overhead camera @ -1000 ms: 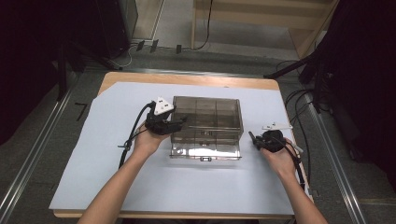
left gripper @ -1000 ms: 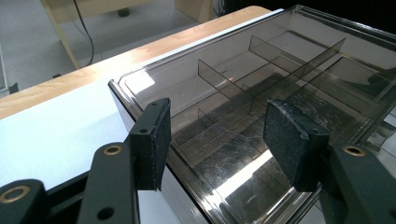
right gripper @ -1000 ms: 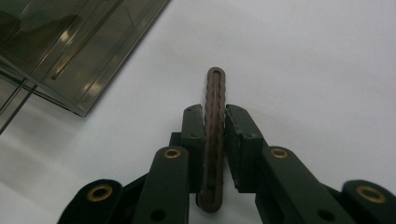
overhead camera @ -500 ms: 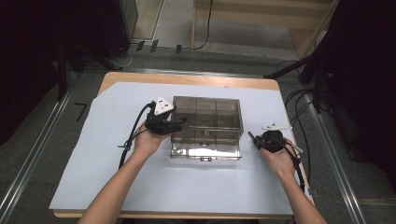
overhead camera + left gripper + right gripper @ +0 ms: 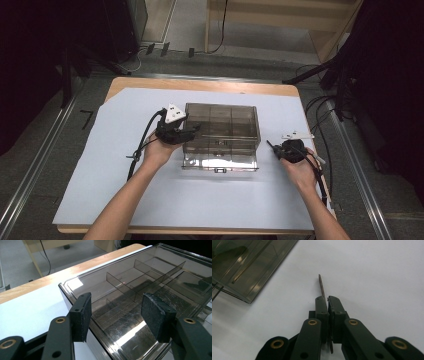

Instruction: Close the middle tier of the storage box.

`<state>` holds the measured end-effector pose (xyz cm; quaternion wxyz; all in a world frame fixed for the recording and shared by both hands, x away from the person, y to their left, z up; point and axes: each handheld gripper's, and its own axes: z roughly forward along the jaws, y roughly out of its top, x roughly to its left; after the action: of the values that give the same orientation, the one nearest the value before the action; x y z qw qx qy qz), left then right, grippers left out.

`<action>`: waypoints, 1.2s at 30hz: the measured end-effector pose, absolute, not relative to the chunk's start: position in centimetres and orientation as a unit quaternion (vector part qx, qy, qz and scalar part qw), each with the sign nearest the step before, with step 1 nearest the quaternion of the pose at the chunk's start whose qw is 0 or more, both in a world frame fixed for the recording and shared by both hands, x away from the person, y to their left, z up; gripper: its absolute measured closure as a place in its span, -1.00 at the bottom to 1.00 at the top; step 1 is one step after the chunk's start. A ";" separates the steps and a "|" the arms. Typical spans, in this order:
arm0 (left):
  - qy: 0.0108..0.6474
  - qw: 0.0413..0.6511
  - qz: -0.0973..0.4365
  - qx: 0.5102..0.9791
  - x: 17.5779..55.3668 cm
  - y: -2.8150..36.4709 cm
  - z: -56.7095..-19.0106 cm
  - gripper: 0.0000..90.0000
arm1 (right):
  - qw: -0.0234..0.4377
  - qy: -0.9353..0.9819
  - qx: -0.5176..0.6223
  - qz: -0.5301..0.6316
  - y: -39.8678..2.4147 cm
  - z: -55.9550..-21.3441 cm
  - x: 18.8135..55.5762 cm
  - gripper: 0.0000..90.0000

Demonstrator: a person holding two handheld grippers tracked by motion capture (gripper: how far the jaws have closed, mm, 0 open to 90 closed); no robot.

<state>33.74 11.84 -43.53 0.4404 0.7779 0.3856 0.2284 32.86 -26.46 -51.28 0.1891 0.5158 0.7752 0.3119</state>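
Divider strip point(image 5: 321, 287), thin and brown, is found clamped edge-on between the pads of the right gripper point(image 5: 327, 298). Its jaws have just been closing and now stand together on the strip, which projects forward from the fingertips, above the white sheet point(image 5: 200, 200). It is judged that the pick-up of the strip is complete and that carrying it to the box is the step now due.

In the high view the right gripper point(image 5: 274, 148) is held low over the sheet, just right of the box's front corner and apart from it. It is pointed towards the box, with the right hand point(image 5: 300, 170) behind it.

Farther in, the smoked transparent compartment box point(image 5: 222, 132) rests at mid-table. The left gripper point(image 5: 120, 312) is set at the box's left edge with its fingers apart: one pad lies outside the side wall, the other over the top. No squeeze on the box can be made out; a steadying role is inferred. The left hand point(image 5: 157, 150) rests on the sheet beside the box.

Beyond, the wooden table edge point(image 5: 200, 84) is noted.
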 end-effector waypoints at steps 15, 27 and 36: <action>0.387 0.440 0.228 0.778 33.9 11.8 -43.5 -0.04 | 0.195 0.775 0.513 0.314 -26.8 -50.9 32.7 0.95; 0.385 0.439 0.225 0.780 34.0 11.8 -43.4 -0.03 | 0.188 0.762 0.517 0.341 -27.8 -49.5 31.6 0.95; 0.387 0.435 0.226 0.781 34.0 11.8 -43.3 -0.03 | 0.187 0.762 0.514 0.348 -27.8 -49.1 31.2 0.95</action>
<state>34.04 11.77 -43.35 0.4354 0.7809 0.3868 0.2257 31.24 -27.77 -49.09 0.1865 0.5137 0.7617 0.3480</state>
